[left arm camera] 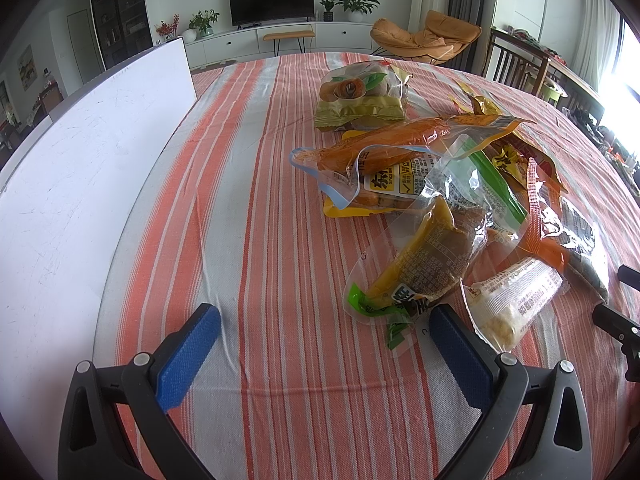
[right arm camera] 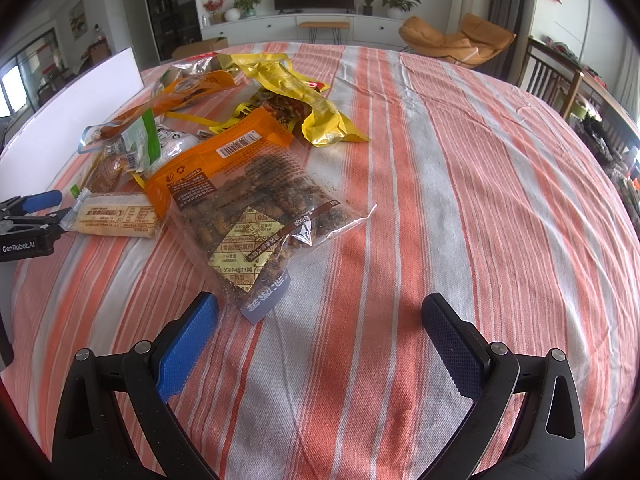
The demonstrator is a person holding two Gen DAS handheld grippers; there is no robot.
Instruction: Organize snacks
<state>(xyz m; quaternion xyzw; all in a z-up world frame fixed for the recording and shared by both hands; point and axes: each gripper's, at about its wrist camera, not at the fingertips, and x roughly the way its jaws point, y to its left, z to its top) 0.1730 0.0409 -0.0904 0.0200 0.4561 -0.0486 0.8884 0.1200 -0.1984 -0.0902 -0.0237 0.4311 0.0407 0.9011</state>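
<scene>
Your left gripper [left arm camera: 324,320] hangs low over a table w/ an orange-and-white striped cloth [left arm camera: 260,208], blue-padded fingers [left arm camera: 188,356] spread wide, nothing between them. The snack pile [left arm camera: 432,184] sits at about 1 o'clock in the left wrist view. Nearest item: a clear pack w/ a yellow-brown snack [left arm camera: 420,264], its green-tipped end just beside the right-side finger; can't tell if they touch. Just right of it, at 2 o'clock, lies a pale cracker-type bar [left arm camera: 516,300]. Farther up, at 12 to 1 o'clock, an orange sausage-like pack [left arm camera: 384,144] rests across others, and beyond it a clear bag w/ green packets [left arm camera: 360,96] stands slightly apart from the pile. A white board [left arm camera: 80,168] runs along the table edge from 9 to 11 o'clock.

Your right gripper [right arm camera: 320,320] is also spread wide and empty, over bare cloth. At 11 o'clock in the right wrist view, a clear bag of dark nut mix w/ an orange top [right arm camera: 256,204] lies flat, its lower corner near the left-side finger. Past it, at 12 o'clock, a crumpled yellow bag [right arm camera: 304,96]. The left gripper's tip shows at 9 o'clock, next to the pale bar.
</scene>
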